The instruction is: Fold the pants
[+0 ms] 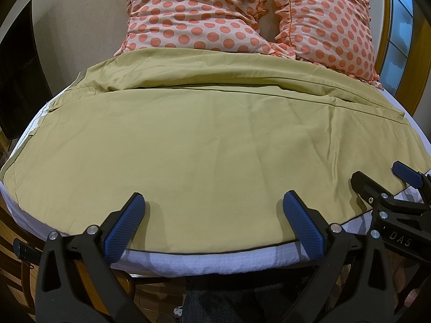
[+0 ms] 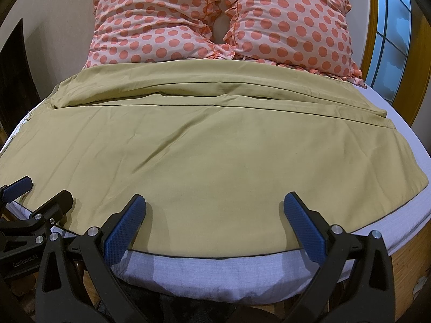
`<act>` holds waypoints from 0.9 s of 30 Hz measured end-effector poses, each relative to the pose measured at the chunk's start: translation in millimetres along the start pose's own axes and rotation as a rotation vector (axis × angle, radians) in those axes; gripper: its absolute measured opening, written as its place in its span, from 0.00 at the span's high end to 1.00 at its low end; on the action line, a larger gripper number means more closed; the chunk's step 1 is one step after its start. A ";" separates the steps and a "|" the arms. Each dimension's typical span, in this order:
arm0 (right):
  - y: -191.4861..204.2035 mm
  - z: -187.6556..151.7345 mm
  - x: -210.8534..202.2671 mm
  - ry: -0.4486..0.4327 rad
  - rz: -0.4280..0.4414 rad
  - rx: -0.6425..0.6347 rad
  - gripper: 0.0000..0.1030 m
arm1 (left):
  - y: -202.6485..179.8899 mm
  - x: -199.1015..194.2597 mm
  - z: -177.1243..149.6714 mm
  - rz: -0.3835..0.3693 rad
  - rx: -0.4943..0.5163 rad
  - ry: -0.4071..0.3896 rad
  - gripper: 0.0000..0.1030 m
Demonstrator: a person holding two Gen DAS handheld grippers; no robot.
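Pants (image 1: 204, 140), olive-tan, lie spread flat on the bed (image 1: 215, 261), covering most of the white sheet. Long axis runs 9 to 3 o'clock across both views. Waist end with pocket seams points to 9 o'clock; leg hems point to 3 o'clock. One leg lies nearer the camera, the other behind it toward 12 o'clock, a long seam line between them.

Two polka-dot pillows (image 2: 223, 18) at 12 o'clock, touching the far edge of the pants.

Left gripper (image 1: 212, 215) at 6 o'clock over the near edge of the pants: jaws spread wide, nothing between them, blue pads (image 1: 126, 223) resting near the fabric's hem.

Right gripper (image 2: 214, 216) likewise: jaws wide apart, holding nothing, poised at the near hem. It sits just beside the left one, toward 3 o'clock.
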State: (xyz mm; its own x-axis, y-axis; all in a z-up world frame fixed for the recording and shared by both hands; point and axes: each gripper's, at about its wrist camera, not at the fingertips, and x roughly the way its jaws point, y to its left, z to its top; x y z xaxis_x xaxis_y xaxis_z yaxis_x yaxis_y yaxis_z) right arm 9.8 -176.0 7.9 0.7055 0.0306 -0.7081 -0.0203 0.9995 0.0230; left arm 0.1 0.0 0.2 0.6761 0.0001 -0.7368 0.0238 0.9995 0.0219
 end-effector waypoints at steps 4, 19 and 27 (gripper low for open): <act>-0.2 -0.1 0.0 0.000 0.000 0.000 0.01 | 0.0 -0.1 -0.1 0.000 0.000 0.000 0.02; -0.3 -2.5 -2.6 -0.028 -0.002 0.003 0.01 | 0.0 -0.2 -0.5 0.000 0.000 -0.010 0.02; -14.9 6.9 -1.2 -0.044 0.059 -0.025 0.01 | 3.6 -5.2 0.1 -0.017 0.013 -0.053 0.02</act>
State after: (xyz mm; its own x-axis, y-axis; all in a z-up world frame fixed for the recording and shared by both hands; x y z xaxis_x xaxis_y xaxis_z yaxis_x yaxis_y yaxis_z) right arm 14.2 -190.9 13.3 0.7330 0.0903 -0.6742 -0.0806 0.9957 0.0457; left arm -3.3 3.6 4.1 0.7133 -0.0190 -0.7006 0.0451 0.9988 0.0188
